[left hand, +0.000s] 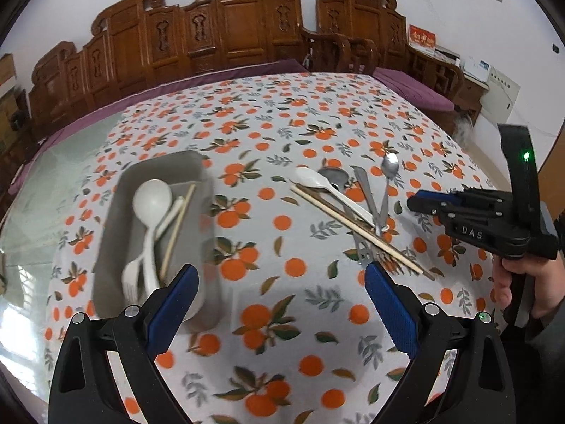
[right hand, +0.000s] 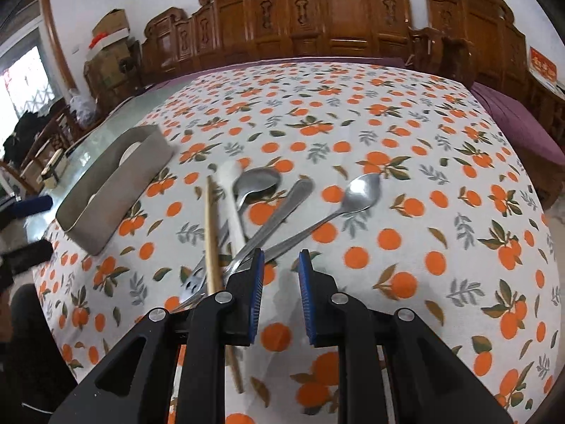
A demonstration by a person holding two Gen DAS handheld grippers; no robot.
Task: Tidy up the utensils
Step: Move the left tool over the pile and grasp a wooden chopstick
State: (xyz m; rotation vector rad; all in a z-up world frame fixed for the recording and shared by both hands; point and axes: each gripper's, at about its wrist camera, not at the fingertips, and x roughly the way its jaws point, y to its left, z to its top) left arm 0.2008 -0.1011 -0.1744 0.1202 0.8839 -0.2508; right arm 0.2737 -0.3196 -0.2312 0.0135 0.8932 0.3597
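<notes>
Spanning the table, a white cloth point(left hand: 268, 318) printed with oranges and leaves carries everything shown. At left stands a grey, straight-walled rectangular bin point(left hand: 116, 233) with rounded corners; inside lie a white plastic ladle point(left hand: 152, 201), a white plastic fork point(left hand: 131, 282), another white handle and a pale chopstick point(left hand: 178, 226), all leaning lengthwise. Just before the bin, the left gripper point(left hand: 282, 282) hangs above bare cloth, its blue ribbed pads spread wide with nothing between them. To the right, well apart from the bin, a loose heap crosses itself: a white plastic spoon point(left hand: 317, 180), two wooden chopsticks point(left hand: 353, 226), a steel fork point(left hand: 367, 247) with tines toward the camera, and two polished steel spoons point(right hand: 360, 190), one bowl point(right hand: 257, 180) partly hidden by the white handle. Farthest right, the right gripper point(right hand: 281, 261), held in a hand point(left hand: 522, 282), hovers just beside the heap's near end; its black fingers with blue pads stand a narrow gap apart, gripping nothing.
</notes>
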